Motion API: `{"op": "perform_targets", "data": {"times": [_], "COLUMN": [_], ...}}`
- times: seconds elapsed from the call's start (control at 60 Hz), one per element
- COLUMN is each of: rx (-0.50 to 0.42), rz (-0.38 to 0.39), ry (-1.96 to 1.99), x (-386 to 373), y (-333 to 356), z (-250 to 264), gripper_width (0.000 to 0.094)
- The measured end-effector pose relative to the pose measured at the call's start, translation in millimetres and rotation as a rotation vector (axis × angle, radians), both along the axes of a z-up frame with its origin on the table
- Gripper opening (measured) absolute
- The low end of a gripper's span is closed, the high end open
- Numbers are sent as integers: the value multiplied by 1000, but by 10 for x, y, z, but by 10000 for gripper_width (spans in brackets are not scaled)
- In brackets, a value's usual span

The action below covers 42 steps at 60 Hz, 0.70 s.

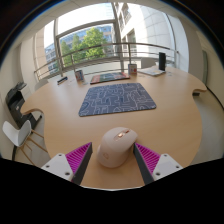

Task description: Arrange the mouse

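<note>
I see my gripper [113, 160] spread wide, its magenta pads [79, 158] flanking the pale grey rounded computer mouse [114, 146] that rests on the light wooden round table [60, 120] between them, a gap on each side. Bare tabletop runs ahead to the blue patterned rectangular mat [117, 98] lying well beyond the fingers.

Lower end of the mouse [116, 147] hidden below, between the fingers; whether the pads [78, 159] touch it cannot be told; small items [130, 70] along the far table edge too small to identify; chair [17, 133] partly cut off
</note>
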<state>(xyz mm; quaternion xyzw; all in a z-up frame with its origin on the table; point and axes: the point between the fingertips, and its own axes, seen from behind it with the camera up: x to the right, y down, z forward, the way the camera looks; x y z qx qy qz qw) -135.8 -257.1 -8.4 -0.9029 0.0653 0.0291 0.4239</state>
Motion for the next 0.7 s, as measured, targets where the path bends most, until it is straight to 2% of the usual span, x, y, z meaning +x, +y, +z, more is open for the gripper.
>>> {"op": "perform_targets", "data": {"times": [0.083, 0.15, 0.2, 0.267, 0.383, 0.5, 0.55, 0.7], "rx": [5, 7, 7, 7, 23, -8, -16, 91], "rz": [1, -5, -12, -16, -6, -5, -10, -47], "ry": [3, -12, -46, -128, -139, -167, -173, -154], "x": [70, 8, 39, 152, 153, 162, 156, 112], "y": [251, 286, 358, 449, 494, 488, 489, 686], "z": [-6, -18, -42, -98, -77, -41, 39, 886], "gripper_width": [843, 806, 719, 544, 485, 412, 413, 413]}}
